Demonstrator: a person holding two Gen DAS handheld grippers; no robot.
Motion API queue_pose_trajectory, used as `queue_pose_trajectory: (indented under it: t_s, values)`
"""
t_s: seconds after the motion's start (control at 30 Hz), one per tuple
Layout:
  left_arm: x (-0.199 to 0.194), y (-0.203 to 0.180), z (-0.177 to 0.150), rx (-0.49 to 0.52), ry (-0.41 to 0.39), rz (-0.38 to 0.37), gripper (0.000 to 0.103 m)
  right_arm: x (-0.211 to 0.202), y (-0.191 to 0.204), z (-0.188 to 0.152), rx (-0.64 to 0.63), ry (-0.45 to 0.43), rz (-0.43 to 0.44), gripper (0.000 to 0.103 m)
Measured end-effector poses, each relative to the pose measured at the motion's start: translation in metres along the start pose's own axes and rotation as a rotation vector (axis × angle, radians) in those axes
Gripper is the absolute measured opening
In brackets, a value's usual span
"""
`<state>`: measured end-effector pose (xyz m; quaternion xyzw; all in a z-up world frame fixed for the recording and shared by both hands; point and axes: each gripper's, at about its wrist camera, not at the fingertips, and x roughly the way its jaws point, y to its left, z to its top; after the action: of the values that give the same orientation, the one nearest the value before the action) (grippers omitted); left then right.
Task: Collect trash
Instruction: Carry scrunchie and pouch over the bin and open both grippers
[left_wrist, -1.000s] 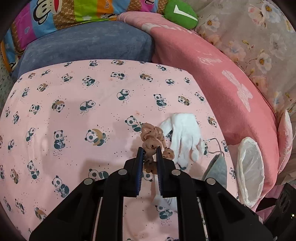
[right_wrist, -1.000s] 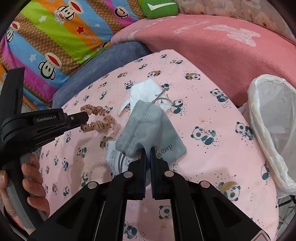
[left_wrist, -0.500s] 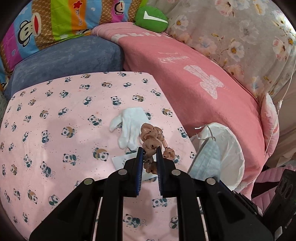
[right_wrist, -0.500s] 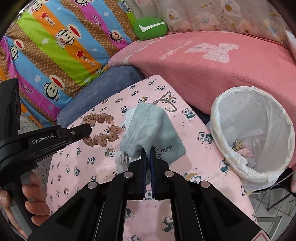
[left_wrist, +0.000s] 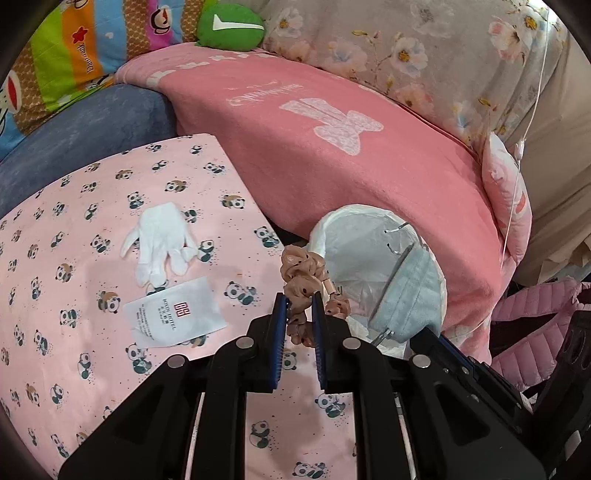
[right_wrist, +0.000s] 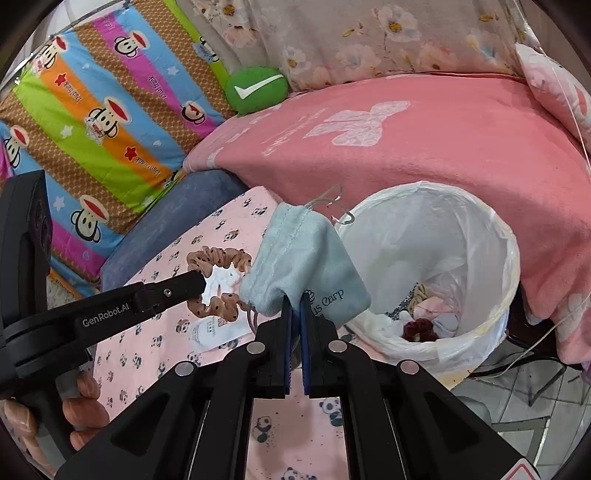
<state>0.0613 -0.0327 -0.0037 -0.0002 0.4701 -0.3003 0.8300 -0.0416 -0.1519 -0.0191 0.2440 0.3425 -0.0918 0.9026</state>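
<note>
1. The right gripper (right_wrist: 295, 299) pinches a grey-blue pouch (right_wrist: 303, 258).
2. Right of it stands a bag-lined bin (right_wrist: 495, 236) with scraps inside.
3. To its left, the left gripper (right_wrist: 197, 282) grips a tan scrunchie (right_wrist: 218, 258).

Surface: pink panda-print sheet (left_wrist: 92, 369)
Behind: pink blanket (left_wrist: 332, 166), blue cushion (left_wrist: 81, 140)
Back: striped monkey-print quilt (right_wrist: 110, 110), green cushion (right_wrist: 256, 88), floral fabric (left_wrist: 424, 55)
Floor: pale tiles (right_wrist: 517, 398), lower right
Light: even, bright
</note>
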Motion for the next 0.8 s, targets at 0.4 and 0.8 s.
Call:
queue_pose_trajectory:
  t_s: [0.4, 0.8]
  values:
    - [0.036, -0.06, 0.007, 0.112, 0.045, -0.033, 0.014, -0.013, -0.082, 0.018, 0.12, -0.037, -0.059, 0.005]
    - [0.081, -0.091, 0.016, 0.174, 0.096, -0.051, 0.018, 0.006, -0.134, 0.035, 0.165, -0.021, -0.091, 0.005]
